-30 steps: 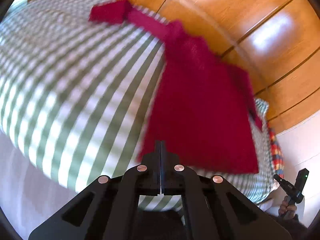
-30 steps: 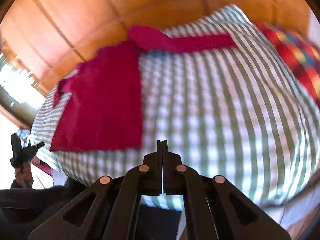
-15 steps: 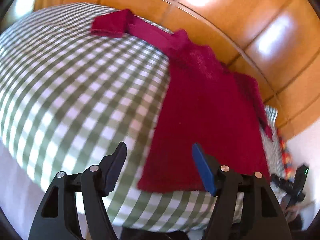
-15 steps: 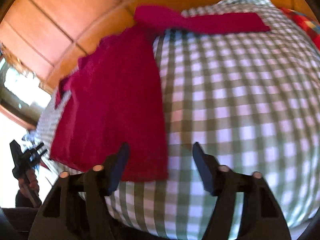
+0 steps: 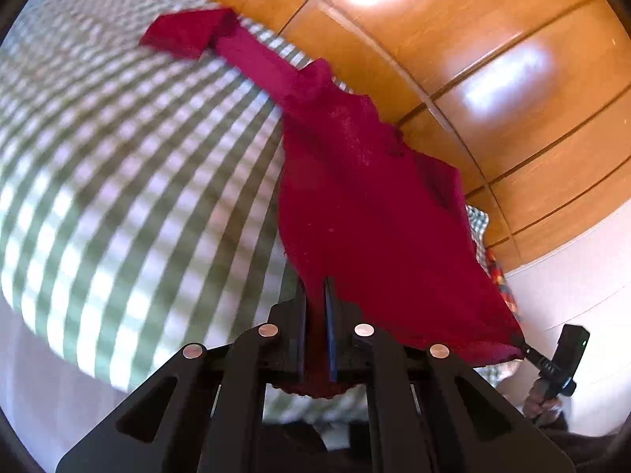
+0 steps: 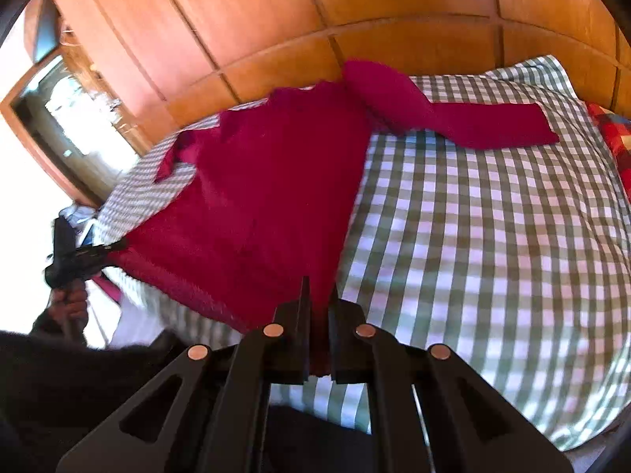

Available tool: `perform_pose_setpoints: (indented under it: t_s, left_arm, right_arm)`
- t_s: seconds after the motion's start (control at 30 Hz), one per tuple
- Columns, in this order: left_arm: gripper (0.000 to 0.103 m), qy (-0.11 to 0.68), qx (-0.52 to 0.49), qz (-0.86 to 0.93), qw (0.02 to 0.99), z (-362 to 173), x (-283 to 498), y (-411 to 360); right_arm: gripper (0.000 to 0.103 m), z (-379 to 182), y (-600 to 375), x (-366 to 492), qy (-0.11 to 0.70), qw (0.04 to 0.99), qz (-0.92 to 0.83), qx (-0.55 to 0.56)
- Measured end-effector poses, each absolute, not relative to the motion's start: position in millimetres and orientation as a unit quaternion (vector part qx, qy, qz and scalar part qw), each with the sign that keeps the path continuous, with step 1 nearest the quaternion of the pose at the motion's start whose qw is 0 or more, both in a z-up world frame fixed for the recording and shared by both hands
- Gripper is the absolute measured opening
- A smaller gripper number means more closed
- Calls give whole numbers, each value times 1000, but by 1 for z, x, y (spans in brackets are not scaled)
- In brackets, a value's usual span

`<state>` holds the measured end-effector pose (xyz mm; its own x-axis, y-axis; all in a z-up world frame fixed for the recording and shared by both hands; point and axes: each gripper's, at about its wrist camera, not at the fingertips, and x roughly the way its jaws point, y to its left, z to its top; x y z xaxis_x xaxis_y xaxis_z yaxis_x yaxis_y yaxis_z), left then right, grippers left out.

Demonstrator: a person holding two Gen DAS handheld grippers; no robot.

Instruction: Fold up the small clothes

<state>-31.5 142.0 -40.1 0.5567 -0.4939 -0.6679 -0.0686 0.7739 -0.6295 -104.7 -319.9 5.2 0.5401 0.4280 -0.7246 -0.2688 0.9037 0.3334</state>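
I have the red sweater [image 5: 366, 213] pinched at both near hem corners, spread over the checked bedcover [image 6: 493, 236] by the wooden headboard [image 6: 276, 19]. The left gripper [image 5: 316, 315] is closing on cloth; the right gripper [image 6: 319, 315] is clamped on cloth. Uneven lifting could skew the fold, or the thin hem could slip free. Both grippers point steeply downward, near edge.

One red garment [image 6: 268, 197] is lying across one green-checked cloth [image 6: 493, 236]. Two grippers are showing, the left gripper [image 5: 315, 295] and the right gripper [image 6: 318, 295]. One plaid cloth [image 6: 615, 134] is peeking in at the side.
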Motion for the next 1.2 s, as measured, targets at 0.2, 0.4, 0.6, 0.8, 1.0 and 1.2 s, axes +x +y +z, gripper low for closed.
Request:
perform_pose_setpoints:
  t_s: [0.2, 0.4, 0.6, 0.8, 1.0, 1.2]
  left_arm:
    - [7, 538, -241, -80, 804, -86, -56, 123]
    - [7, 526, -221, -72, 818, -65, -59, 133]
    - [19, 469, -213, -34, 856, -30, -38, 147]
    - [19, 435, -179, -53, 881, -12, -7, 116]
    - [19, 449, -134, -102, 878, -19, 10, 59]
    - [19, 470, -110, -123, 867, -30, 27, 27]
  right_arm:
    - [5, -74, -305, -120, 544, 813, 191, 74]
    - [6, -97, -294, -118, 574, 786, 212, 90]
    - [54, -62, -332, -72, 516, 833, 159, 119]
    - [54, -52, -425, 14, 447, 862, 20, 236]
    - [54, -63, -500, 105, 401, 845, -90, 342]
    - [54, -73, -530, 168, 382, 841, -139, 358]
